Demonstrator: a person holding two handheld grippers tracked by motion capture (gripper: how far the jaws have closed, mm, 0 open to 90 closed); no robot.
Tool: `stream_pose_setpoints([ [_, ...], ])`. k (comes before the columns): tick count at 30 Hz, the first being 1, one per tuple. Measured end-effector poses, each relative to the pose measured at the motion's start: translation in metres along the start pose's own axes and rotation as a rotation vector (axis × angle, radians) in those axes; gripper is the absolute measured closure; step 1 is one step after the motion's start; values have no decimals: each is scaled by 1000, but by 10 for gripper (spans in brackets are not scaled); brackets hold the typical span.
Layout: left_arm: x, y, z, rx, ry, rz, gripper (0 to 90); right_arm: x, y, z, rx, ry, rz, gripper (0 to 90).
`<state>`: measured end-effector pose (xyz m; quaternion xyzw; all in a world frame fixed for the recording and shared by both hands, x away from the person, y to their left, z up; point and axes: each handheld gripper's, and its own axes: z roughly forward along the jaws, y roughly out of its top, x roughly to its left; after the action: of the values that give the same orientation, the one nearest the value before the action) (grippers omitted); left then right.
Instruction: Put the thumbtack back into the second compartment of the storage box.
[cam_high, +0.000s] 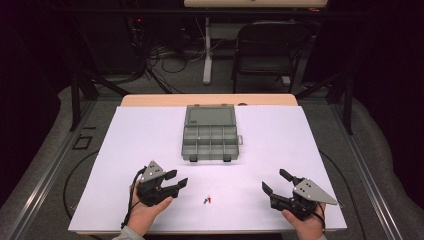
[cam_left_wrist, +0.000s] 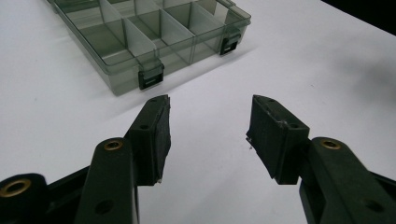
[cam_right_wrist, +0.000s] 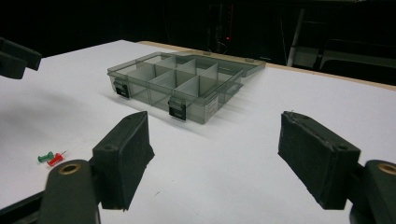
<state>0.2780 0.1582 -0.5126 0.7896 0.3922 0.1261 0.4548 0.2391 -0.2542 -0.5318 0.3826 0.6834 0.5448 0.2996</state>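
**Q:** While both hands wait low at the near edge, what lies ahead of the fingers?

**A:** Largest first: a white table sheet (cam_high: 150, 130) lies under both grippers. Straight beyond the fingers, near the middle of the sheet, sits a smoky grey compartment box (cam_high: 209, 141), lid thrown open away from the person, its two dark latches facing the fingers. The dividers look empty as far as can be seen.

**Q:** And the grippers?

**A:** The left gripper (cam_high: 176, 180) has its fingers spread wide with nothing between them; the box's near corner is ahead of its left finger in the left gripper view. The right gripper (cam_high: 275, 182) is likewise spread and empty.

**Q:** What is there to pick up?

**A:** Two push pins (cam_high: 207, 200), one green (cam_right_wrist: 45, 157) and one red (cam_right_wrist: 55, 159), lie touching or nearly so on the sheet between the two grippers, nearer the person than either set of fingertips.

**Q:** How should the pick go?

**A:** Likely one pin at a time. Bring one gripper back and down over a pin, a pad either side of its plastic head, and close gently. Pins this small may skid or tip, and the neighbour could be nudged, so approach from the outer side.
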Motion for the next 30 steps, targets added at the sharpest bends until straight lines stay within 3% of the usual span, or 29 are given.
stream_pose_setpoints([
  [7,-12,-7,6,3,-13,-9,481,0,0,0,-2,0,-4,243],
  [14,-27,-14,23,54,-39,42,480,1,1,-1,-2,3,-2,244],
  [18,-32,-15,28,53,-45,65,482,0,1,-2,0,3,-7,244],
  [30,-35,-26,42,127,-92,15,596,0,1,-1,-1,3,-13,244],
])
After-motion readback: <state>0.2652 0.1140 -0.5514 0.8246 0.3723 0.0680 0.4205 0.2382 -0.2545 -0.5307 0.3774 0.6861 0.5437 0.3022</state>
